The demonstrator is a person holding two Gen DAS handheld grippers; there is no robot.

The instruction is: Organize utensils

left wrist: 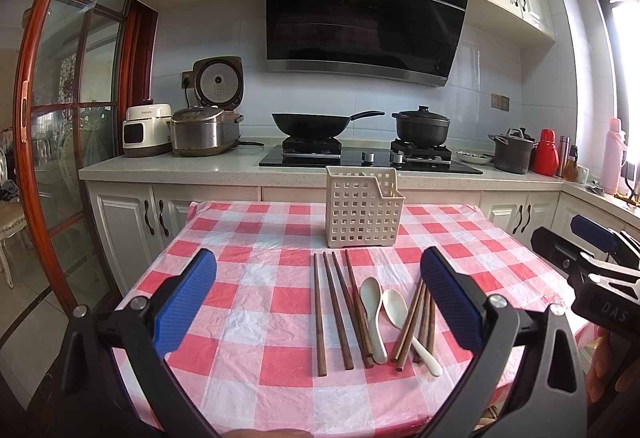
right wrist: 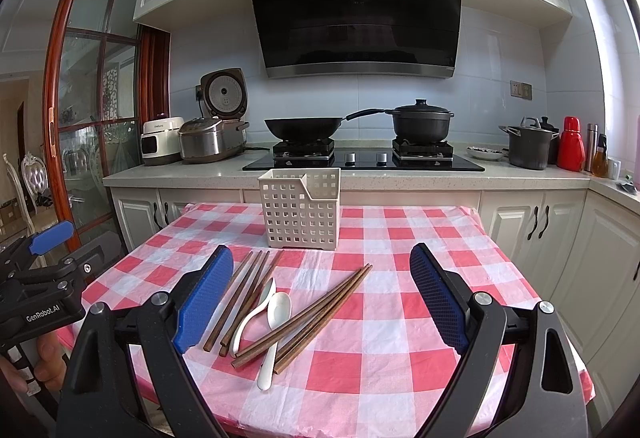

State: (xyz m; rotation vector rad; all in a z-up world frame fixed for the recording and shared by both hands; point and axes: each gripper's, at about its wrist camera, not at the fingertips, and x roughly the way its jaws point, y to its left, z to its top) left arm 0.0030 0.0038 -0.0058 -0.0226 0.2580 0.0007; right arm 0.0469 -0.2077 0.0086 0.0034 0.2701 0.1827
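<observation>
- The left gripper, black with blue ribbed pads, hung released and wide apart over the near edge of the table, grasping nothing.
- The right gripper was likewise spread, holding nothing; "GenRobot.AI" read on the left tool's body in the right wrist view.
- On the red-and-white checked plastic tablecloth lay brown wooden chopsticks fanned side by side, two white ceramic spoons touching them, and a second chopstick bundle crossing one spoon.
- Bare cloth lay open at the table's left and right edges.
- Near the far edge stood the cream perforated plastic utensil basket, upright, apart from the utensils.
- Beyond, the speckled counter carried a black wok, a lidded black pot and a silver rice cooker.
</observation>
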